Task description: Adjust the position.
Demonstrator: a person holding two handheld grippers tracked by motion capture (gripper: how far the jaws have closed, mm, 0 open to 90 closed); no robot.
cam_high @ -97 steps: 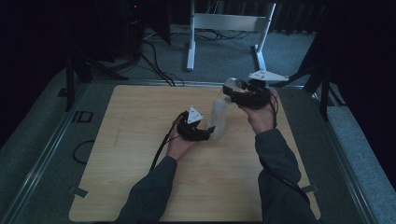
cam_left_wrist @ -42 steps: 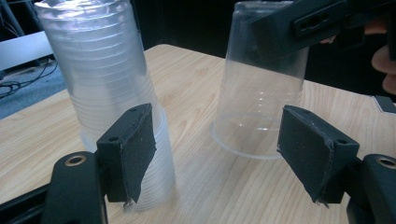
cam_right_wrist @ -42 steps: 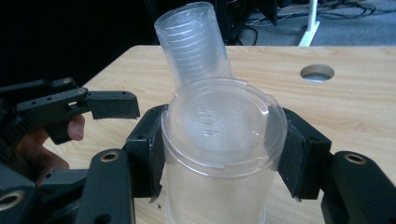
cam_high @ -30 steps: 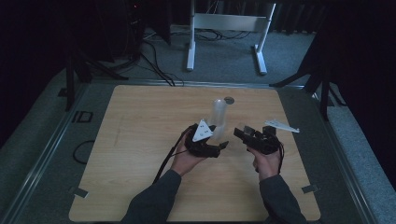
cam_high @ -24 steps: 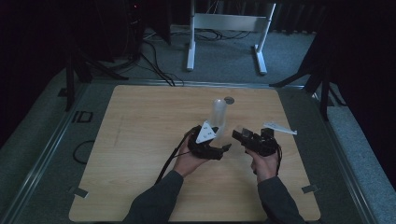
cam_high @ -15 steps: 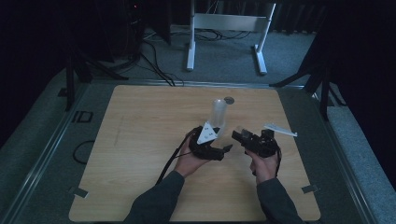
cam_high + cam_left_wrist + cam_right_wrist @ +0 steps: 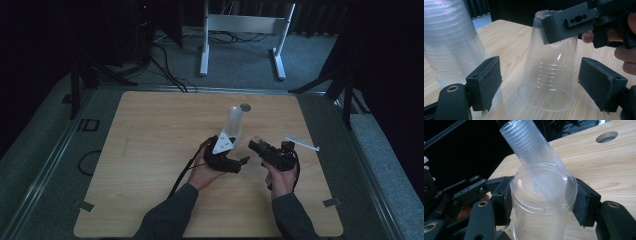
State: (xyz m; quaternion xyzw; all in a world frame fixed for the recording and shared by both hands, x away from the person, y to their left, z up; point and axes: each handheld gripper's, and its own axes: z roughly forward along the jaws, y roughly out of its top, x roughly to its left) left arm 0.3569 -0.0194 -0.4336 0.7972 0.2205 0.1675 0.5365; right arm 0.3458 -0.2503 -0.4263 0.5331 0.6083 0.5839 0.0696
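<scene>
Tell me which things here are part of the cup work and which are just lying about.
In use:
- single clear cup, upside down, clamped by the right gripper
- stack of cups
- left gripper, open

Lying about:
- white strip
- metal stand
- floor cables

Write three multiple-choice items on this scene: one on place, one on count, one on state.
1. Where does the stack of cups stand?
A. on the table
B. on the floor
C. in a box

2. How many round holes show in the table top?
A. one
B. three
C. five

3. How is the single upside-down cup held?
A. right gripper clamps it
B. lies loose on its side
C. bare fingers pinch it

Answers:
1 A: it stands on the wooden top.
2 A: one hole beside the stack.
3 A: both pads press its sides; the left gripper straddles it, apart.
</scene>
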